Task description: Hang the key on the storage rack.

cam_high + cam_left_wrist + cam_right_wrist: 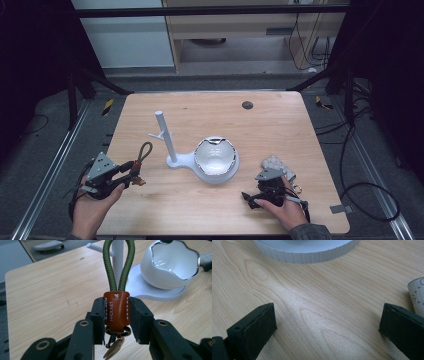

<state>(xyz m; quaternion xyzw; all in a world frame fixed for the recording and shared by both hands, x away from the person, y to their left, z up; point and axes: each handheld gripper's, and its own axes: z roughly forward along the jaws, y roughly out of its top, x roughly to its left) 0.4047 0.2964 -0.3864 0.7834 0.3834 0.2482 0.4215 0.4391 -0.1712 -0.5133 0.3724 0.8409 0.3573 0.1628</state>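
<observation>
The keychain (116, 308) is in my left tool (116, 320). It has a brown leather tab, and my two black jaws squeeze that tab from both sides. A green cord loop (119, 263) stands up above the jaws. A small ring and some keys (114, 348) hang down below them. From the high view, my left tool (131, 175) is up off the tabletop (280, 130) with the keychain (139, 162) sticking out past its tip.

I think I am carrying the keychain now. The step looks like hanging it up. Right ahead of my left tool is a white stand (172, 150) with a tall post (165, 132) and a little side peg (156, 135). In the left gripper view the post (118, 262) is right behind the loop. For the next move I should lift the loop higher than the peg and slide it over, and keep my squeeze tight so the tab does not slip.

Next to the post, a bit to the side, is a shiny white bowl (170, 265) on the round base (150, 291) of the stand.

My right tool (263, 192) rests low on the tabletop, far from the keychain. Its jaws are wide apart and hold nothing. A white dotted thing (417, 293) lies just beside one jaw.
</observation>
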